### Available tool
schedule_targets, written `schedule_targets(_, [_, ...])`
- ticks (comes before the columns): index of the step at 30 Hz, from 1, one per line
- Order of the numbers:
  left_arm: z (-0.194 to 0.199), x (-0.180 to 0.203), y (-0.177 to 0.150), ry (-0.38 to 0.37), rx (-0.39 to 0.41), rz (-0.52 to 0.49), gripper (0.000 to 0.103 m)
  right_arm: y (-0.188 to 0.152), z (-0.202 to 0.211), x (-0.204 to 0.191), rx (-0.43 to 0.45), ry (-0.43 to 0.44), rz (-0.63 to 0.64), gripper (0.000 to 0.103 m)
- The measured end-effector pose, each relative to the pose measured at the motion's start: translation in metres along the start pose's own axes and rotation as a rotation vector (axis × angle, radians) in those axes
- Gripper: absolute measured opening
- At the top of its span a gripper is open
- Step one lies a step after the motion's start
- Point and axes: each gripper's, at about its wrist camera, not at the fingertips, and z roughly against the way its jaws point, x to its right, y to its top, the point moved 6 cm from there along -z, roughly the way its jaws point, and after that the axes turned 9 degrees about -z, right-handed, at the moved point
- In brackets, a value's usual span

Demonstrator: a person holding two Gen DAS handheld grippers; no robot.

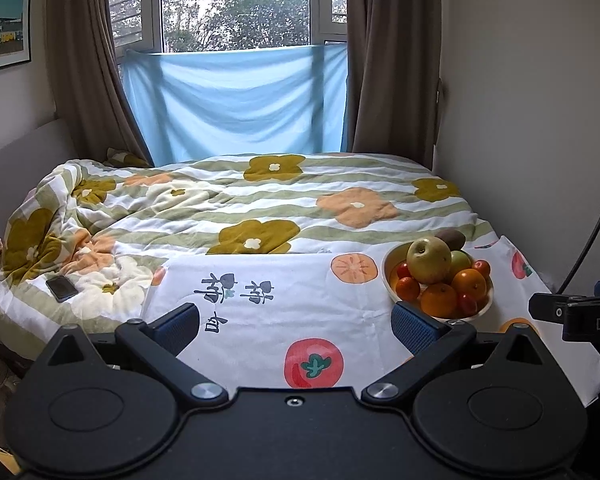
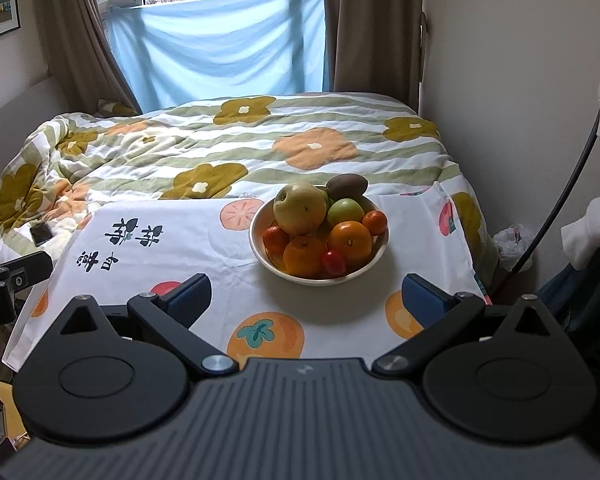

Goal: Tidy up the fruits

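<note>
Right wrist view: the bowl [image 2: 260,216] of fruit lies straight ahead of the right hand-held gripper [image 2: 319,296], centred between its spread fingers and a short way beyond their tips.
Left wrist view: the same bowl [image 1: 387,276] sits ahead and to the right of the left hand-held gripper [image 1: 296,324], just past its right fingertip, so that side would have to swing across to reach it.
Nearer side: by my reading the right one, since it already points at the pile.
Surface: a fruit-printed cloth [image 2: 188,256] covers the surface under both grippers; the bowl stands on it, well short of the flowered bed quilt [image 2: 236,140] beyond.
Right hand-held gripper state: released, jaws wide apart, nothing between them.
Left hand-held gripper state: released too, jaws wide and empty.
Large apple [image 2: 299,208]: top of the heap, on the far left of the bowl as the right side looks at it; roundish, no useful long axis.
Oranges [image 2: 349,242]: two at the near rim, closest to the right fingertips, touching each other.
Green apple [image 2: 345,210]: behind the oranges, right of the large apple.
Kiwi [image 2: 347,185]: at the far rim, its long axis running left to right across the approach.
Tangerines [image 2: 275,239]: one at the left wall, one at the right.
Cherry tomato [image 2: 333,261]: wedged at the near rim between the oranges, smallest target, likely awkward to pinch.
</note>
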Motion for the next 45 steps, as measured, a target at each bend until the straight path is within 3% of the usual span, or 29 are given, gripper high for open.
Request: schedule_targets(45, [0.0,-0.001,0.002,0.021,0.003,-0.004,0.103,0.002,-0.01,0.003,-0.03,-0.024,0.0,0.103])
